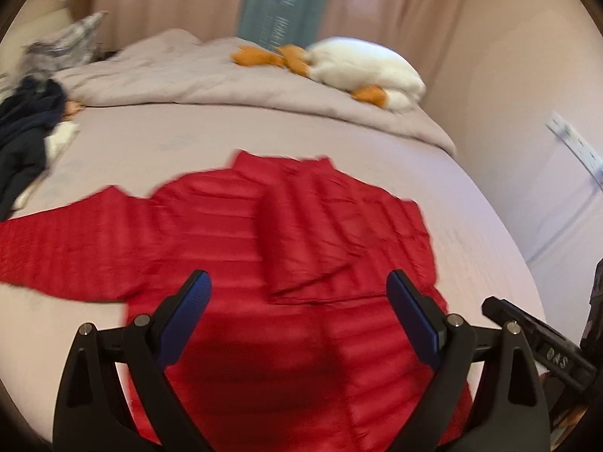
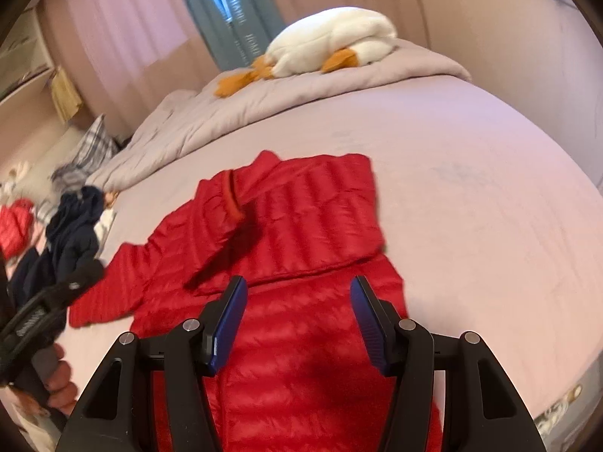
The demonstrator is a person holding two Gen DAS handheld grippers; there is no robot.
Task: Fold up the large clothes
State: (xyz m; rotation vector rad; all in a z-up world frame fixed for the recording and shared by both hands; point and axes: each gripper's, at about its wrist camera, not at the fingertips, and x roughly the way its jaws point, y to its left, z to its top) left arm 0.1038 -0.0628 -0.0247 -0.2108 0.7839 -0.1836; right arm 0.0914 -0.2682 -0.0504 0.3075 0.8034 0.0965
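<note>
Ridged blue claw pads (image 2: 230, 324) — empty — above puffy quilted red jacket (image 2: 301, 233).

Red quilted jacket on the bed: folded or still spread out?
Partly folded: the red quilted jacket has one sleeve laid across its body, the other sleeve still spread.

A white plush goose (image 1: 361, 64) lies on the rumpled grey duvet (image 1: 196, 75), teal curtain (image 1: 279, 3) behind.

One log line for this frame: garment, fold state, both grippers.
garment: red jacket flat on bed | fold: one sleeve folded in, other out | left gripper: open, empty | right gripper: open, empty
</note>
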